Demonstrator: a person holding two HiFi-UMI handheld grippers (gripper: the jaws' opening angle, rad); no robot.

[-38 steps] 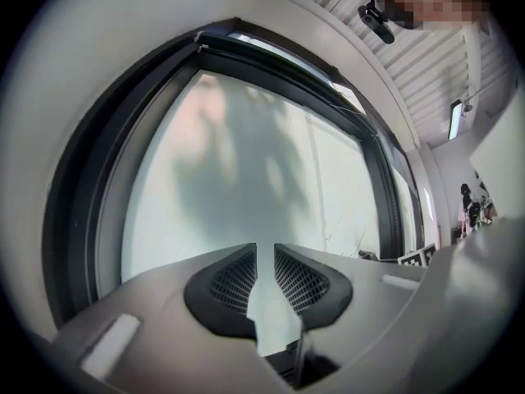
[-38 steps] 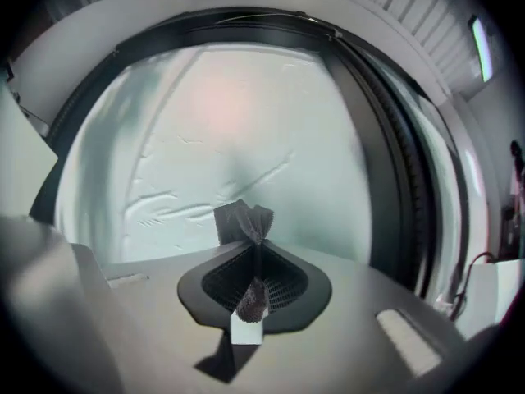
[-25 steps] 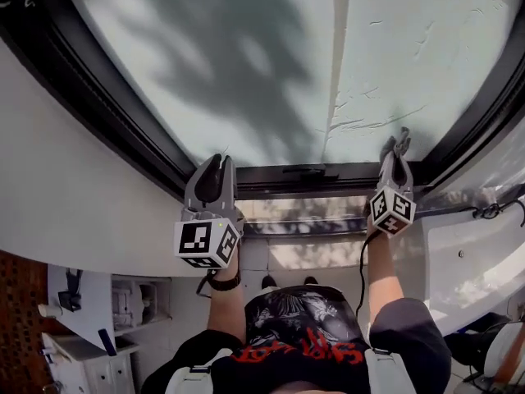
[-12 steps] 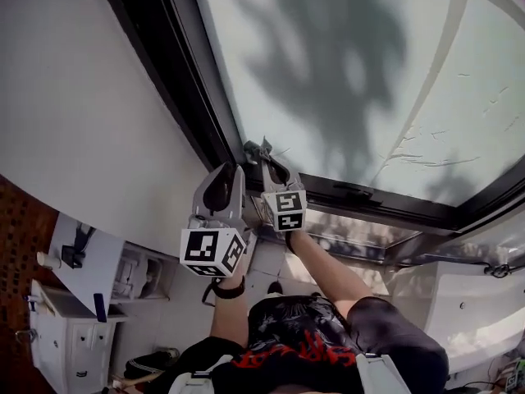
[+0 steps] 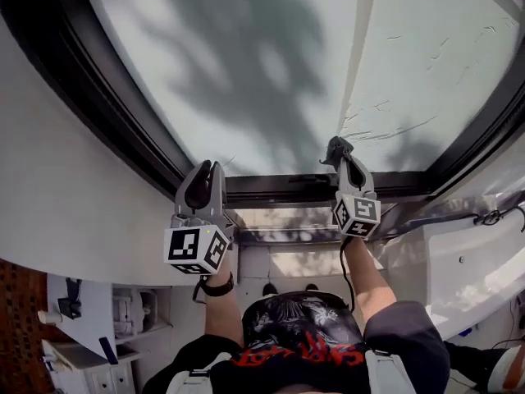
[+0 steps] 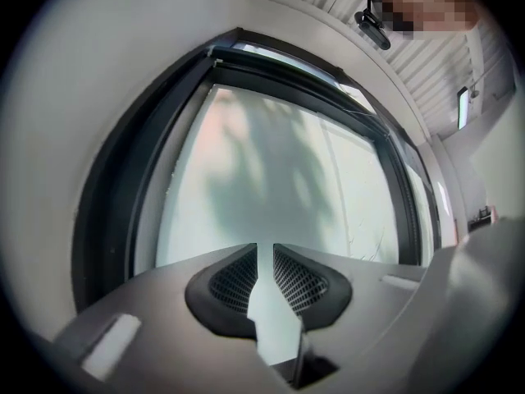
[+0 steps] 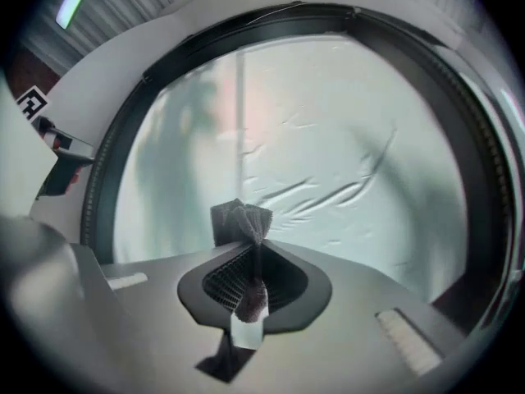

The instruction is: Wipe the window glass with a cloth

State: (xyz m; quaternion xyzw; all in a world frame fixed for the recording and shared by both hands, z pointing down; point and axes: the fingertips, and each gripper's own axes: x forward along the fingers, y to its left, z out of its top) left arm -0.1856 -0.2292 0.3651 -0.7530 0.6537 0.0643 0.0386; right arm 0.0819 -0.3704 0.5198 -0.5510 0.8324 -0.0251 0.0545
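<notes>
Right gripper [image 5: 337, 147]: jaws are clamped on a small dark-grey bunched cloth [image 7: 240, 220]. This is confirmed only in the right gripper view, where the cloth is seen pinched between the pads with a wad sticking out past the tips. In the head view only a dark lump is seen at the tips.

The cloth is held at the lower edge of the pale frosted window glass [image 5: 262, 72], just above the black window frame [image 5: 123, 117]. Contact with the glass cannot be confirmed.

Left gripper [image 5: 207, 167]: a narrow gap between the jaws is shown in the left gripper view, with only glass seen through it. In the head view it is placed over the frame's lower-left corner, beside the white wall [image 5: 57, 187].
</notes>
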